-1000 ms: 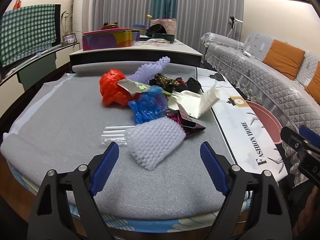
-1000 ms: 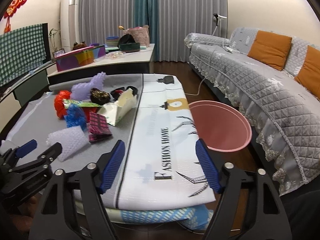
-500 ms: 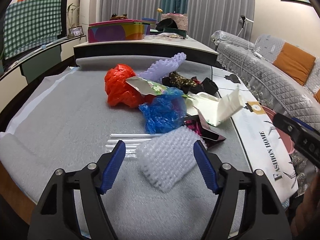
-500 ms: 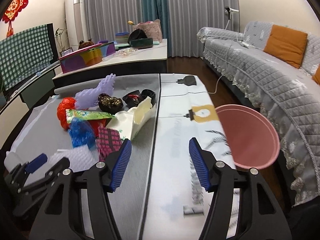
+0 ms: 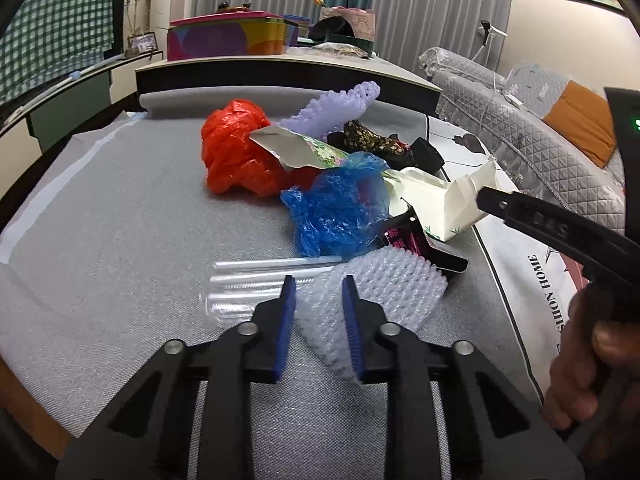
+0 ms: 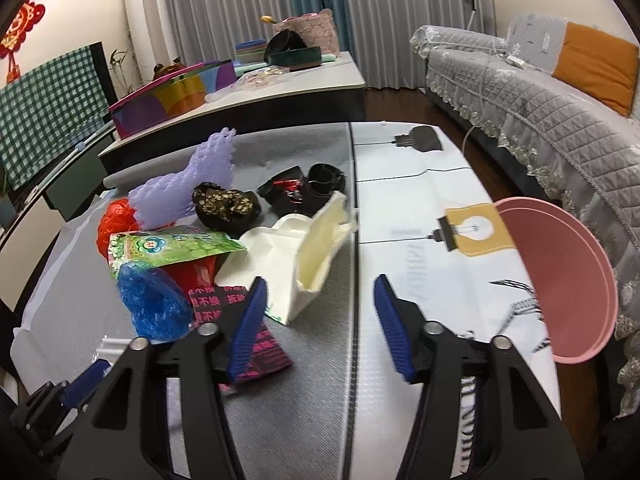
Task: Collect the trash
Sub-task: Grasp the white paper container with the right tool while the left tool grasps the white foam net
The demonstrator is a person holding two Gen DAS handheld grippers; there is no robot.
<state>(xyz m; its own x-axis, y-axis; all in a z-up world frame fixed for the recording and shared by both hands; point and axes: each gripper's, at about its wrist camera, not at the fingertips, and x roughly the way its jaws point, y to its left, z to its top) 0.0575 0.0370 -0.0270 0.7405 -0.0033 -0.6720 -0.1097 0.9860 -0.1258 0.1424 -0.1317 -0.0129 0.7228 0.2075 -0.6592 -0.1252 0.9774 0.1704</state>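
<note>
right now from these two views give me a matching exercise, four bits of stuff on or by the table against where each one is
Things:
1. white foam net
2. red plastic bag
3. pink basin
4. white paper box

Places:
A. beside the table, off its edge
B. far side of the pile, by the purple foam net
C. between the closing left gripper pads
D. just ahead of the right gripper

Pairs: 1-C, 2-B, 3-A, 4-D

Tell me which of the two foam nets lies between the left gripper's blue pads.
The white foam net, nearest the camera; the left gripper is closing around it. The purple foam net lies far behind.
</note>
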